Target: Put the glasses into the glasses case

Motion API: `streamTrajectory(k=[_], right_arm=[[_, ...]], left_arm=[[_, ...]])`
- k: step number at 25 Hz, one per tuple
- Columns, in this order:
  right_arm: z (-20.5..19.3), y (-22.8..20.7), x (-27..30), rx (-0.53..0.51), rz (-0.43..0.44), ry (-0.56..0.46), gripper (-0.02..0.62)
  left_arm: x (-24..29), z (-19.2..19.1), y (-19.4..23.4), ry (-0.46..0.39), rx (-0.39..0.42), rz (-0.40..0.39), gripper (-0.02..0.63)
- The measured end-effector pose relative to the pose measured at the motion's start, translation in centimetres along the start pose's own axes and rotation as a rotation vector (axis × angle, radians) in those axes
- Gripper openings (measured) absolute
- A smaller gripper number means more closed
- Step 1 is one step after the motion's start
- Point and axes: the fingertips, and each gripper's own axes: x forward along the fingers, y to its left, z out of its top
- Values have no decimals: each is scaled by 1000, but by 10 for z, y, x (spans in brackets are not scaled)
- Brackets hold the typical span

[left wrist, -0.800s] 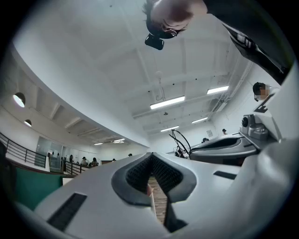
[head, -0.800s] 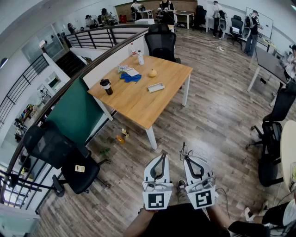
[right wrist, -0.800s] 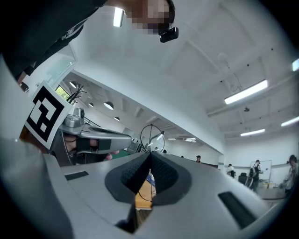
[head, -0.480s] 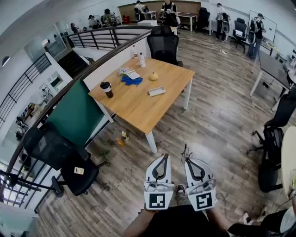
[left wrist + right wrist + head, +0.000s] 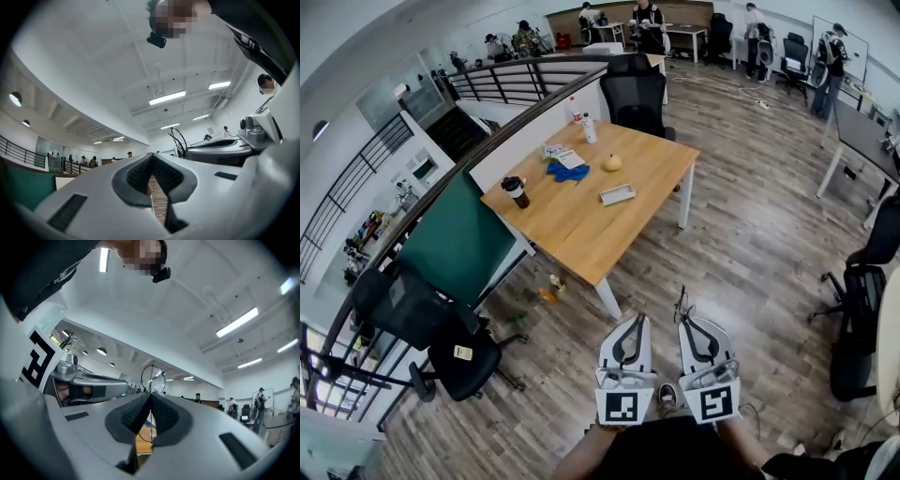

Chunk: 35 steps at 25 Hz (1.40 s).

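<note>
My left hand-held gripper point(image 5: 635, 322) and right hand-held gripper point(image 5: 686, 322) are both closed and empty. The likely glasses case point(image 5: 617, 194) lies well ahead on the tabletop point(image 5: 572, 225), straight beyond the left, long axis crosswise.

The glasses point(image 5: 153, 377), a thin dark wire frame with a round rim, are pinched in the closed jaws of the right gripper point(image 5: 150, 399), the rim rising past the tips. The pale, oblong glasses case point(image 5: 617, 194) lies flat on the wooden table point(image 5: 581, 225), far ahead of those jaws.
</note>
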Motion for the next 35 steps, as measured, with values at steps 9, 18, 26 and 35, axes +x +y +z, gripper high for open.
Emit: streamTrajectory(k=[9,18,26,35], right_arm=[[-26,-62,7,56,4,22,15],[-29,-76,26,112,45,-14,15],[-39,-92,41,101,41,-7,15],[-61,-115,83,90,16,1,15]], left_arm=[[45,-7,-23,7,28,62,21],[67,-18,-20,27,-15,130,21],[96,-29,-23,14,-26,107,21],[144,-56,-6,25,-39,70,21]])
